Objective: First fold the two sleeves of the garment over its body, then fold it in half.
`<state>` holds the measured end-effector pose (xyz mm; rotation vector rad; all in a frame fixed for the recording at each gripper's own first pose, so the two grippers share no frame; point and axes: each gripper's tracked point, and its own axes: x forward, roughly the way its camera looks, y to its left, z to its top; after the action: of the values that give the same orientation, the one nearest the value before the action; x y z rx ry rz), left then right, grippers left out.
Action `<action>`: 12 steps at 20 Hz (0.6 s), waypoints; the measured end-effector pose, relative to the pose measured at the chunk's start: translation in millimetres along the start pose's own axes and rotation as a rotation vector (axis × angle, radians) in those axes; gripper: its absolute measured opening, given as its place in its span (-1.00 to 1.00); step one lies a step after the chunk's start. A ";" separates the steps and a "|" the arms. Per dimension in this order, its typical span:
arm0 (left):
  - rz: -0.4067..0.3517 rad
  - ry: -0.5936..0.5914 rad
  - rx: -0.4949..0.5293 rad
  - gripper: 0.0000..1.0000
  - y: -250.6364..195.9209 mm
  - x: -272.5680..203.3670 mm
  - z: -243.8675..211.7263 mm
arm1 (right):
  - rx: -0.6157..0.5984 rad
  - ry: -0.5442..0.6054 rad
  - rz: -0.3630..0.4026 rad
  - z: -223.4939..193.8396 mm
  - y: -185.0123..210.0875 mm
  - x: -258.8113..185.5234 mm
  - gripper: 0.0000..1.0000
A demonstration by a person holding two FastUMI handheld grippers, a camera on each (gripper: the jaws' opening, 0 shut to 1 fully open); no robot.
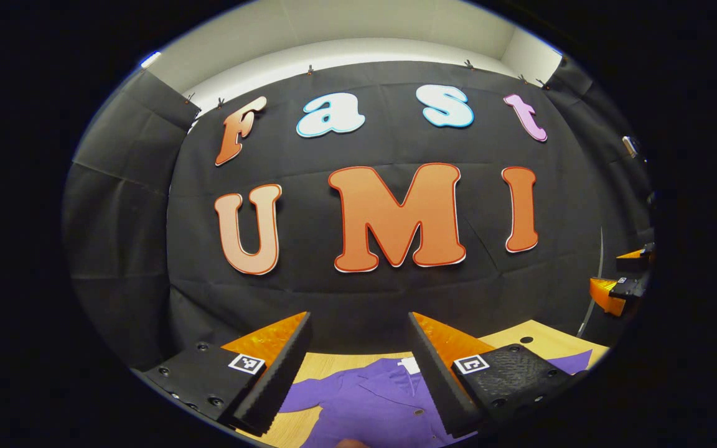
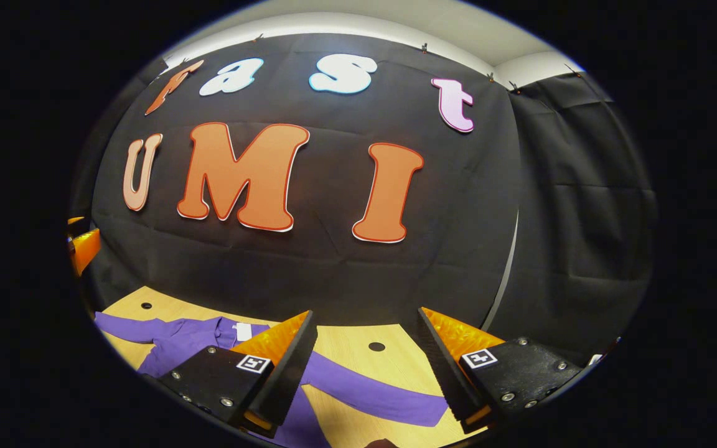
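A purple shirt [image 1: 374,404] lies flat on the wooden table [image 1: 333,361], collar toward the back wall, a white tag at its neck. My left gripper [image 1: 358,323] hovers above its collar, open, nothing between the fingers. In the right gripper view the shirt's body [image 2: 184,339] lies at the lower left and one sleeve [image 2: 365,389] stretches out to the right across the table [image 2: 346,342]. My right gripper [image 2: 368,320] hangs open above that sleeve, holding nothing. The right gripper [image 1: 620,280] also shows at the far right of the left gripper view, and the left gripper [image 2: 81,246] at the left edge of the right gripper view.
The black cloth wall stands close behind the table's far edge. Small dark holes [image 2: 376,346] dot the tabletop. A thin grey pole [image 2: 501,280] runs up the wall's corner on the right.
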<state>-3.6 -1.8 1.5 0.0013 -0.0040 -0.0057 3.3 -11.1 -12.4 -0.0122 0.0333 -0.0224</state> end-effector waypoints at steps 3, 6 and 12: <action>0.001 0.019 0.008 0.89 -0.9 1.0 -4.3 | 0.036 0.069 -0.029 -20.3 -9.9 5.9 0.91; -0.003 0.035 0.015 0.89 -0.5 -0.9 -10.4 | 0.071 0.155 -0.069 -50.8 -24.7 13.6 0.91; -0.009 0.043 0.029 0.89 -7.3 -5.8 -13.3 | 0.053 0.268 -0.175 -95.0 -72.6 25.9 0.92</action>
<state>-9.4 -9.0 -11.8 0.0307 0.0391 -0.0142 24.4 -85.4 -107.3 0.0410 0.2992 -0.1996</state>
